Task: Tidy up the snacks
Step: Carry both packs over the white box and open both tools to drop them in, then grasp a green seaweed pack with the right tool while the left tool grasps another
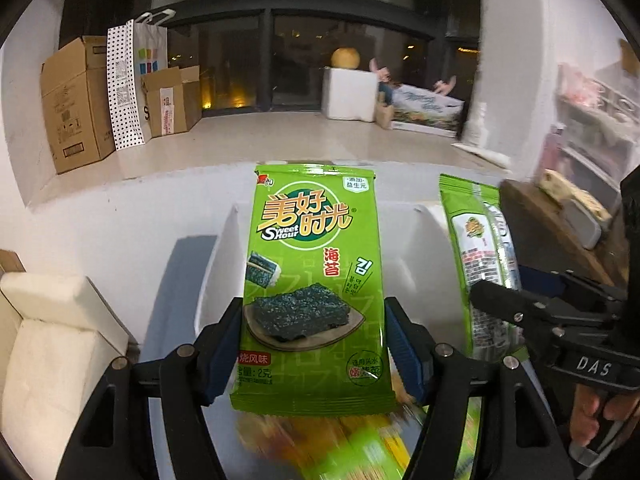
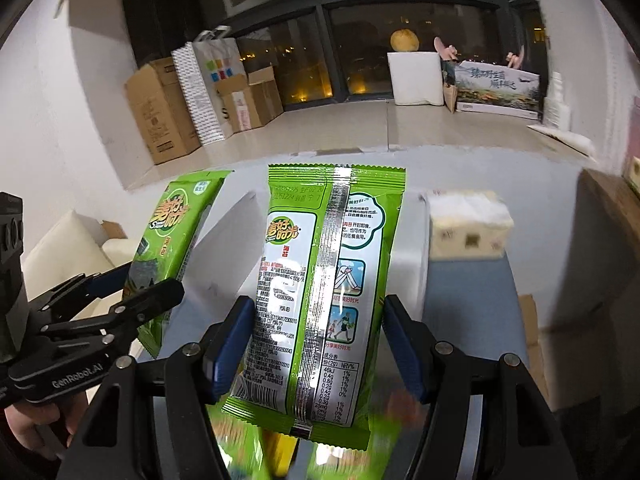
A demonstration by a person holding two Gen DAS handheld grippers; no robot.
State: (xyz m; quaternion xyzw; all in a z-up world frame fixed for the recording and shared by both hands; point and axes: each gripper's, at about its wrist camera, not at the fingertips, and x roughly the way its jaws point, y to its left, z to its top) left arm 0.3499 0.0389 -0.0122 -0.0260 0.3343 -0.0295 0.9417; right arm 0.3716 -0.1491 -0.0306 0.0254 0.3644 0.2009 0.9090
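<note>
Early stage: left gripper (image 1: 314,340) pinches 1 seaweed packet (image 1: 312,280), right gripper (image 2: 318,344) pinches another seaweed pack (image 2: 320,292), blurred snacks (image 1: 320,436) at frame bottom unsorted.

Seaweed packets (image 1: 312,280) (image 2: 320,300): glossy green plastic film, silvery foil back seam. Tongs (image 1: 314,344): matt black plastic, blue pads. Boxes (image 1: 74,104), upper left: plain cardboard.

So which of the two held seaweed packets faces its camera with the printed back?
The seaweed packet in the right gripper: silver seam and nutrition table face its camera. The left gripper packet shows its logo front.
</note>
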